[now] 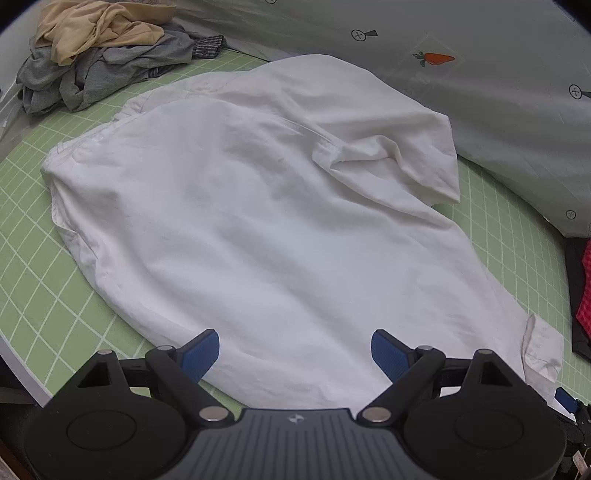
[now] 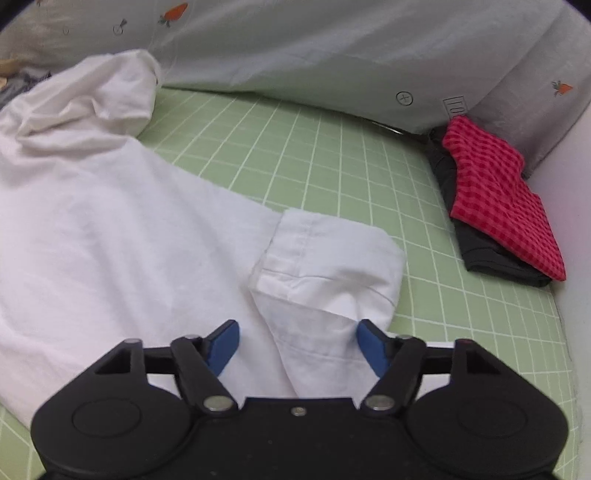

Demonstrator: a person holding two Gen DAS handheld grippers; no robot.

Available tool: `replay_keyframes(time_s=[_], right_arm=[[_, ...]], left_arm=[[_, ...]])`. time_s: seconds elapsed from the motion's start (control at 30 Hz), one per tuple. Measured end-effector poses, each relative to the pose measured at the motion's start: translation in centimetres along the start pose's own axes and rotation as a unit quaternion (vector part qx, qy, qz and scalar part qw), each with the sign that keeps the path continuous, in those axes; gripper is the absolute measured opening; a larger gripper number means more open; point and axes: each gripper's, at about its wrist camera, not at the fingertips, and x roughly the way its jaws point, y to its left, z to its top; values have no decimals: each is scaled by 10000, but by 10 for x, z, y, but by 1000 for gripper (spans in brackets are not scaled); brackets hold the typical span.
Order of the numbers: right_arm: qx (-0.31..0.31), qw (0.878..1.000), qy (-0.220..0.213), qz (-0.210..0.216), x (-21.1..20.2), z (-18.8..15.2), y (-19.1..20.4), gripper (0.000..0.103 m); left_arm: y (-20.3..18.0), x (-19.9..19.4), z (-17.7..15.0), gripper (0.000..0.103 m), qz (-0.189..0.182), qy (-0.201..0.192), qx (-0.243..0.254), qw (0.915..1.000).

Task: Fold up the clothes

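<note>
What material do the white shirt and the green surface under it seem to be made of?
White shirt: probably thin woven cotton or linen, matte; it creases softly, and its stitched hems show at the turned-up corner. Green surface: likely a smooth vinyl or rubber cutting mat with a printed white grid; it lies flat without wrinkles. Neither can be confirmed by sight alone.

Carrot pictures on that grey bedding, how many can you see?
2 in the right view: one carrot at the top left, another carrot far right. The left view shows one. More may be hidden.
</note>
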Motion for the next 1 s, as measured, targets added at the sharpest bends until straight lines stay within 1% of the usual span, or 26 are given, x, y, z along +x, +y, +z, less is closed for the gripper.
replay_keyframes(time_s=[0.03, 0.07, 0.1, 0.13, 0.17, 0.23, 0.3, 0.33, 0.37, 0.4, 0.43, 0.47, 0.5, 0.53, 0.57, 0.6, 0.63, 0.7, 0.8, 0.9, 0.93, 0.97, 1.0], right_arm=[[-6, 10000, 18, 9, 2, -1, -3, 44], [68, 10000, -25, 17, 2, -2, -9, 37], [170, 9998, -77, 25, 2, -3, -17, 23], [367, 9992, -152, 29, -1, -3, -28, 13], [577, 9981, -234, -25, -4, -4, -41, 13], [1084, 9918, -438, -523, -13, -8, -76, 11], [1612, 9798, -622, -1011, -22, -14, -111, 11], [1979, 9709, -633, -1191, -21, -24, -129, 15], [2356, 9620, -593, -1246, -19, -35, -147, 22], [2694, 9526, -550, -1304, -18, -46, -162, 32], [2915, 9453, -502, -1374, -19, -56, -171, 36], [3134, 9375, -454, -1444, -21, -67, -180, 37], [3352, 9290, -406, -1513, -22, -77, -188, 40], [3560, 9208, -363, -1549, -24, -86, -195, 49], [3745, 9147, -341, -1480, -27, -95, -195, 53], [3928, 9082, -319, -1411, -30, -103, -195, 61], [4096, 9020, -285, -1336, -32, -110, -194, 65], [4393, 8913, -132, -1115, -32, -125, -184, 67], [4729, 8775, -9, -794, -28, -137, -164, 73], [4810, 8754, -9, -487, -22, -133, -150, 74], [4740, 8794, -41, -431, -20, -131, -147, 70], [4627, 8853, -42, -460, -20, -128, -145, 59], [4501, 8917, -71, -484, -23, -126, -145, 23]], left_arm=[[-2, 0, 1, 90, 57, -14, -16, 10000], [-3, 0, 2, 90, 99, -22, -60, 9999], [-4, 0, 4, 90, 129, -24, -124, 9998], [-6, 1, 6, 90, 156, -21, -190, 9997], [-9, 1, 8, 90, 176, -20, -212, 9996], [-16, 3, 13, 90, 208, -23, -204, 9996], [-25, 4, 17, 90, 211, -45, -128, 9997], [-30, 5, 18, 90, 195, -30, -80, 9998], [-35, 7, 19, 90, 169, 2, -41, 9998], [-38, 9, 19, 90, 133, 44, -3, 9999], [-41, 10, 19, 90, 92, 89, 38, 9999], [-43, 11, 18, 90, 62, 115, 77, 9999], [-45, 11, 18, 90, 39, 128, 115, 9998], [-47, 10, 17, 90, 32, 132, 154, 9998], [-49, 10, 16, 90, 41, 136, 186, 9997], [-49, 9, 15, 90, 49, 148, 196, 9997], [-48, 9, 14, 90, 54, 163, 196, 9997], [-47, 7, 12, 90, 61, 191, 193, 9996], [-44, 4, 7, 90, 71, 224, 212, 9995], [-41, 0, 4, 90, 58, 261, 261, 9993], [-39, -1, 3, 90, 47, 274, 273, 9992], [-38, -2, 2, 90, 38, 278, 281, 9992], [-36, -3, 1, 90, 31, 276, 288, 9992]])
